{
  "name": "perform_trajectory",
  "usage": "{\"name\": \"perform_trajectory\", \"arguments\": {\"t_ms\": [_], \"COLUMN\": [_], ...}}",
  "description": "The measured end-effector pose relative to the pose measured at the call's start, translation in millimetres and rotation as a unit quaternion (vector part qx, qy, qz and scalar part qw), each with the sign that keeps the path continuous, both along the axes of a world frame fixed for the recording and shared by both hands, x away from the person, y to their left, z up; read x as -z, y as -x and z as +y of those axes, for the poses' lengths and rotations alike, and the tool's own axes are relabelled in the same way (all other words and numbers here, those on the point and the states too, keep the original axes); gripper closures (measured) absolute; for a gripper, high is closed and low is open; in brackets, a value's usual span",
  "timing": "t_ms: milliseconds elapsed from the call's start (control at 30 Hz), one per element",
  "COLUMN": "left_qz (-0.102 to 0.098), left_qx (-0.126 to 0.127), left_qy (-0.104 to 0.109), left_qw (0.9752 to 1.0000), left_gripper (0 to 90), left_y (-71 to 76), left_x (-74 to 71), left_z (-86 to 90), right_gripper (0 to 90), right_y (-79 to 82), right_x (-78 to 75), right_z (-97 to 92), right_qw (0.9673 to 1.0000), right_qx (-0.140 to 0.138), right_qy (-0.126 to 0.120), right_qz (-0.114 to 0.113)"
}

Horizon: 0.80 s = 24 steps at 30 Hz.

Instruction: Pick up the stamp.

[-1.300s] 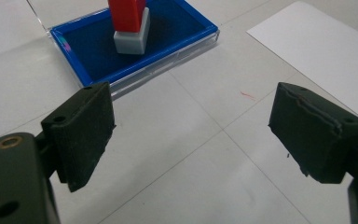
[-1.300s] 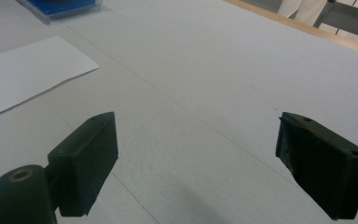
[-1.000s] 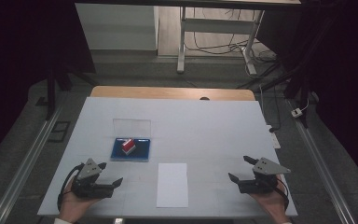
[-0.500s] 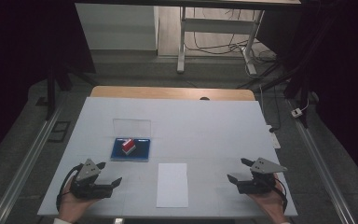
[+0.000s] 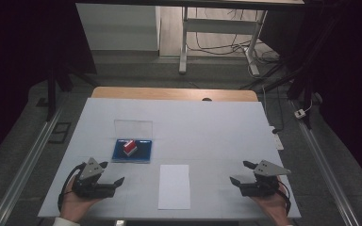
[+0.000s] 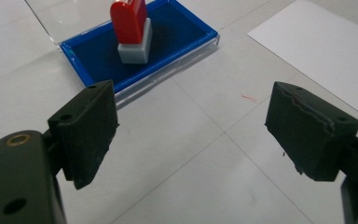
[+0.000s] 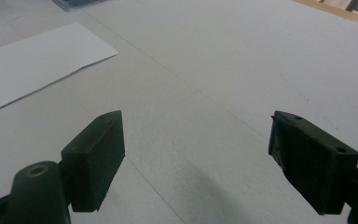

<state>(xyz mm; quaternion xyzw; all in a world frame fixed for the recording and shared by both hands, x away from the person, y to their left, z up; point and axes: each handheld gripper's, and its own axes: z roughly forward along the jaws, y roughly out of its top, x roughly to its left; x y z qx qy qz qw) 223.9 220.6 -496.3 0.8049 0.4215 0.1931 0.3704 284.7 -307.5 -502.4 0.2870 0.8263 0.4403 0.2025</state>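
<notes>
Both grippers spread, empty: left gripper point(image 5: 114, 181) lower left, right gripper point(image 5: 238, 181) lower right. Likely next: take red-handled grey-based stamp point(image 6: 131, 29) by handle, lift straight off blue ink tray point(image 6: 177, 32).

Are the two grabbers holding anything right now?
No. The left gripper and the right gripper are both open with only bare table between their jaws. The red stamp stands untouched in its blue tray.
</notes>
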Motion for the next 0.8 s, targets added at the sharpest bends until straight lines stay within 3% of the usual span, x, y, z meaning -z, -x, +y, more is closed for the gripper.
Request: {"name": "perform_trajectory", "arguments": {"t_ms": [200,300,533,800], "left_qz": [-0.004,-0.001,-0.003,0.018], "left_qx": [-0.001,0.004,0.018,0.033], "left_qy": [0.006,0.0,-0.005,-0.021], "left_qw": [1.0,1.0,0.9998,0.9991], "left_gripper": [17.8,18.3,18.5,19.2], "left_y": [-4.5,-7.7,-21.9,-42.6], "left_x": [-13.5,-18.9,-31.3,-36.5], "left_z": [0.4,-1.3,-5.7,-11.8], "right_gripper": [19.0,19.5,20.4,20.8], "right_y": [1.2,0.9,-0.1,1.4], "right_x": [-2.1,-3.3,0.9,2.6], "right_z": [-3.7,-5.2,-0.5,5.3], "right_qw": [1.0,1.0,1.0,0.9997], "right_qx": [0.004,0.008,0.001,0.0], "right_qy": [0.003,-0.006,0.003,0.021], "right_qz": [-0.001,0.0,0.009,0.009]}}
